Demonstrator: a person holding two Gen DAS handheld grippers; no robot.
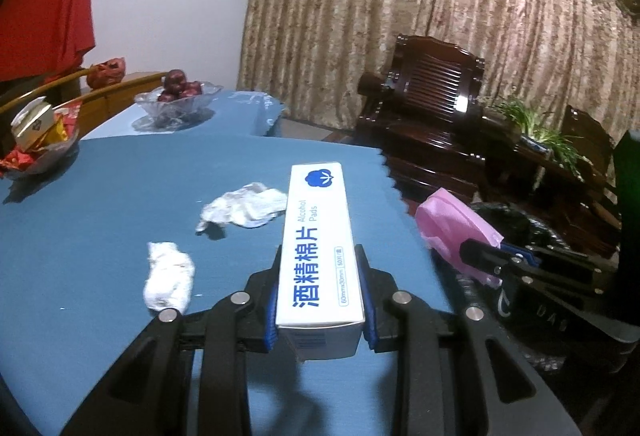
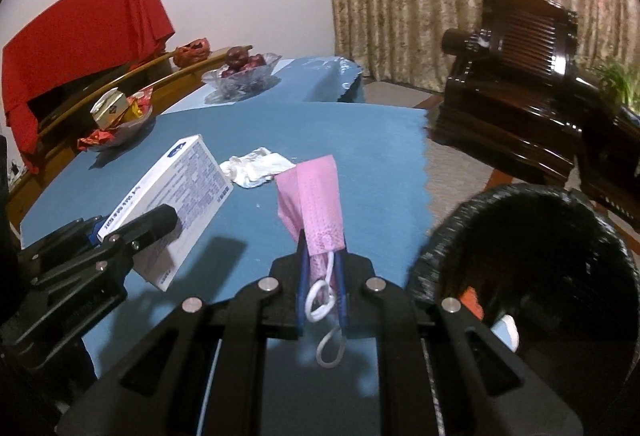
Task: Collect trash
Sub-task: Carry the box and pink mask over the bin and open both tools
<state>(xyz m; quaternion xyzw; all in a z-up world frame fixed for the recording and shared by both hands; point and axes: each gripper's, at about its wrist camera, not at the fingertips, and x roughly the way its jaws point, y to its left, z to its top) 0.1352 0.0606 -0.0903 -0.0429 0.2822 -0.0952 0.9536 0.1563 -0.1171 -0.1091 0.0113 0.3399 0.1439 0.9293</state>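
Left tongs (image 1: 320,288) angled down over the blue worktop (image 1: 100,236), clamped on a white alcohol pads box (image 1: 318,236) held clear of it, right tongs (image 2: 322,268) alongside, pinched nearly closed on a pink face mask (image 2: 316,199), beside a black-lined bin (image 2: 528,276) possibly holding scraps, two crumpled tissues (image 1: 244,209) on the worktop.
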